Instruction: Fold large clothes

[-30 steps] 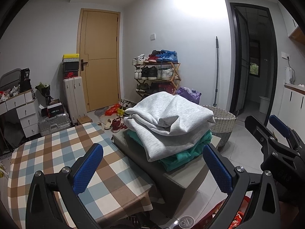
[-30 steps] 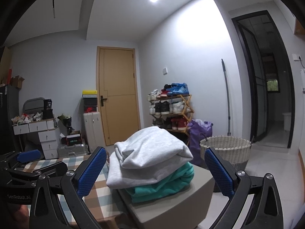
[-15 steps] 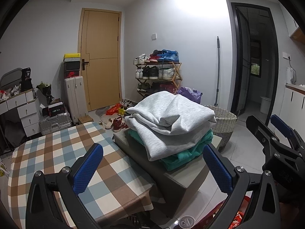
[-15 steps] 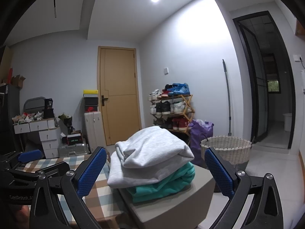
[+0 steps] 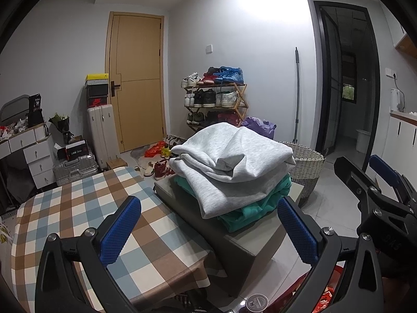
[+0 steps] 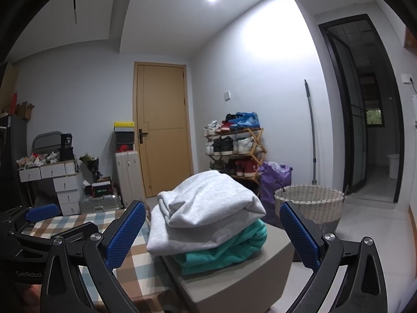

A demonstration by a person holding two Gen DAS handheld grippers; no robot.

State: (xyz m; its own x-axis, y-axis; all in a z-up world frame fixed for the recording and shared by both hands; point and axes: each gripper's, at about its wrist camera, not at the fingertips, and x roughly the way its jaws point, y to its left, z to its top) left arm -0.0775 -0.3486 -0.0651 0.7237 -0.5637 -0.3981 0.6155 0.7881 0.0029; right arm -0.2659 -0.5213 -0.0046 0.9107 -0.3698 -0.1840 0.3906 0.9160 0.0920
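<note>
A folded grey sweatshirt (image 5: 232, 161) lies on a folded teal garment (image 5: 260, 203), stacked on a grey box stool (image 5: 234, 247) beside the checked table (image 5: 78, 208). The same grey sweatshirt (image 6: 208, 208) and teal garment (image 6: 224, 250) show in the right wrist view. My left gripper (image 5: 208, 232) is open and empty, held short of the stack. My right gripper (image 6: 211, 234) is open and empty, also short of the stack; it shows at the right edge of the left wrist view (image 5: 375, 182).
A wicker basket (image 5: 307, 161) stands behind the stool. A shoe rack (image 5: 216, 99), purple bag (image 5: 258, 125), suitcases (image 5: 101, 130), drawers (image 5: 34, 151) and loose shoes on the floor (image 5: 161, 161) line the far wall by the door.
Both grippers have barely shifted; the view drifts slightly. Nothing was taken hold of or let go.
</note>
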